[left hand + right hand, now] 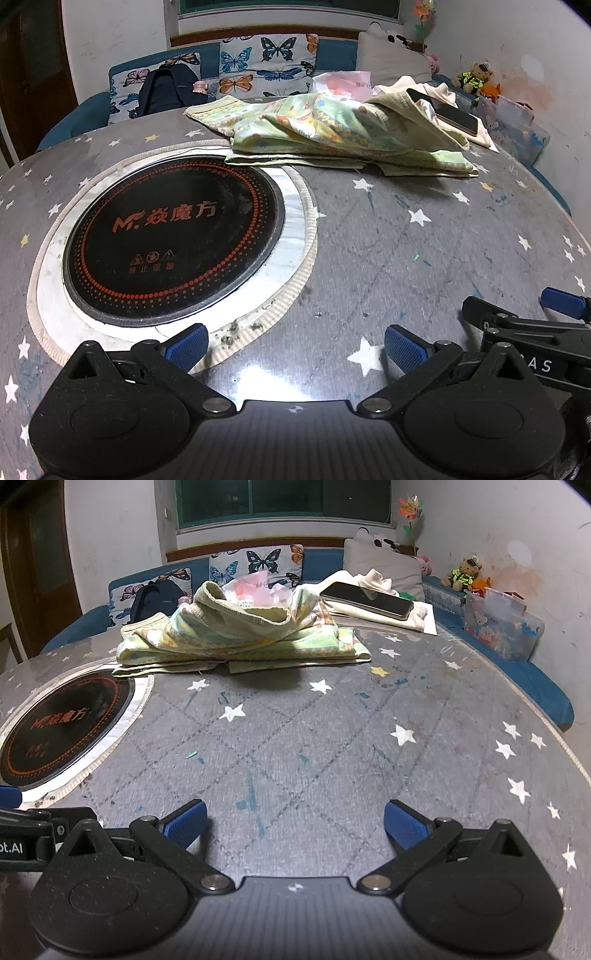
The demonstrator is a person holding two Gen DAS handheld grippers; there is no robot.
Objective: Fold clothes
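The pale green patterned cotton garment (240, 638) lies crumpled on a folded layer at the far side of the grey star-printed tablecloth (332, 746), well apart from both grippers and between no jaws. Just left of the garment sits the round black induction hob (173, 243); right of it a black smartphone (365, 600) rests on white cloth. The left gripper (293, 349) and right gripper (293, 825) hover near the table's near edge, jaws spread wide, empty

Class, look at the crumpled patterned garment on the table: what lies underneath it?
Under the crumpled patterned garment lies a flat folded cloth of similar print, resting on the table. How many layers it has is hidden.
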